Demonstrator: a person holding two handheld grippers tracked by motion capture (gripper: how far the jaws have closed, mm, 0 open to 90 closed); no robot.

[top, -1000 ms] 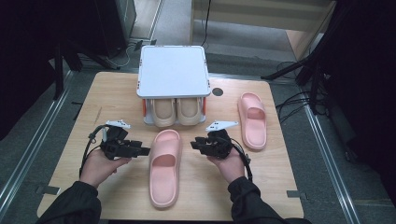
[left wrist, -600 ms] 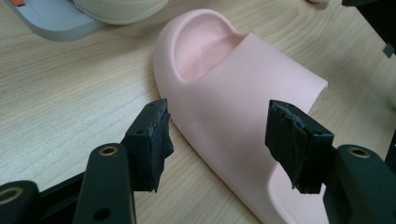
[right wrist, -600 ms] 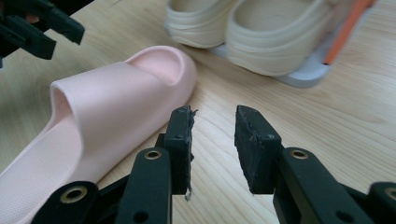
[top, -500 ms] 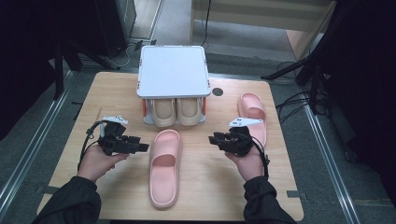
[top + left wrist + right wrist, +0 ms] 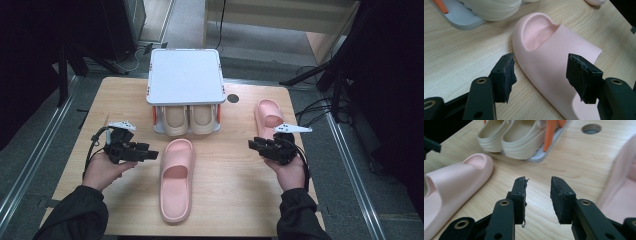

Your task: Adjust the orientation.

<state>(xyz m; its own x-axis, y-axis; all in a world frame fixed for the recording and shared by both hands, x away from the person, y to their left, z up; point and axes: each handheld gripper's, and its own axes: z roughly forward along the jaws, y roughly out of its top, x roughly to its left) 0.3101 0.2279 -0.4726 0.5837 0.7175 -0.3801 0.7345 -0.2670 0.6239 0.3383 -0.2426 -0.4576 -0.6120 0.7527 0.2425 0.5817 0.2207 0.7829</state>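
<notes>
Beneath both tongs lies the wooden table (image 5: 230,165), the largest thing in view. Beyond the tongs, at the table's far middle, stands a grey two-level rack (image 5: 185,77) with a flat top; a pair of beige slippers (image 5: 189,120) sits side by side on its lower shelf, toes toward the person.

Between the two tongs, a pink slipper (image 5: 176,177) lies flat on the table, lengthwise, its toe end toward the rack. It sits just beside the left tongs (image 5: 150,154), on their inner side. In the left gripper view the slipper (image 5: 549,57) lies just ahead of the jaws and partly between them, yet the pads (image 5: 506,75) stand apart from it on either side. Those jaws are spread wide, have just been opening, and grip nothing.

A second pink slipper (image 5: 269,116) lies just beyond the right tongs (image 5: 256,145), near the table's right edge. The right tongs (image 5: 538,195) are partly parted, their jaws having just been opening a little, with bare wood between them and nothing held. In that view the second slipper (image 5: 621,195) is just to one side of the jaws.

Smallest, a round hole (image 5: 232,98) in the table sits beside the rack's right corner.
</notes>
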